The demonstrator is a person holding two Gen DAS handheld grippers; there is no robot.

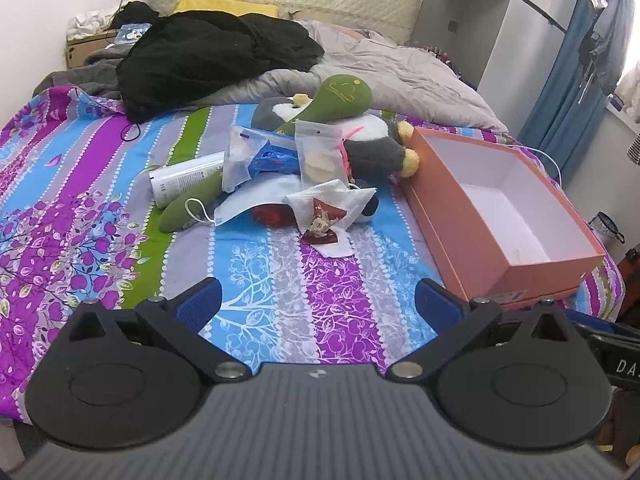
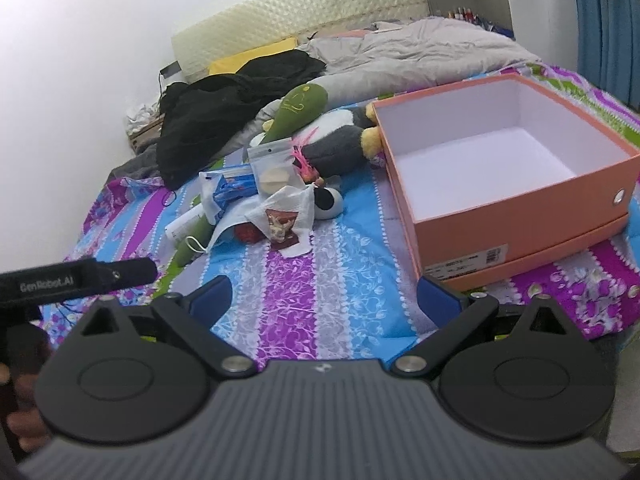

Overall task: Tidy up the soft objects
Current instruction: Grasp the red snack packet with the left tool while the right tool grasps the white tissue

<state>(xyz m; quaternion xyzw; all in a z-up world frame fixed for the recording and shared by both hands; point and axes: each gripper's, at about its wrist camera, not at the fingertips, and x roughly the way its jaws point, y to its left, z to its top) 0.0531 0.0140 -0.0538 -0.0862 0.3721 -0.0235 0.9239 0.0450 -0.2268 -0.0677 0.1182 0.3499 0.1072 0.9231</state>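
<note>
Both claws hover low over the bed (image 1: 280, 280), the left claw (image 1: 318, 300) and the right claw (image 2: 324, 300) each spread wide with nothing between the pads. The orange box (image 1: 480, 236) is the landmark: it sits open and bare inside, and the soft things lie in a heap just left of it. Touching its far-left corner is 1 grey-and-white plush penguin (image 1: 372, 140); draped over the penguin and running away from the box is 1 long green plush (image 1: 344, 94). Further left of the box lie 2 clear zip bags (image 1: 320, 152), 1 face mask (image 1: 248, 204), 1 white cloth (image 1: 332, 200) with a small printed packet on it, and 1 white tube (image 1: 184, 178), the farthest from the box. The likely trouble is the tangle: the green plush overlaps bags and penguin, so lifting it could drag slippery bags off or roll the tube away. Thin cloth and mask may bunch or slip from a shallow pinch, and a bulky penguin could catch the box wall and shove it.
</note>
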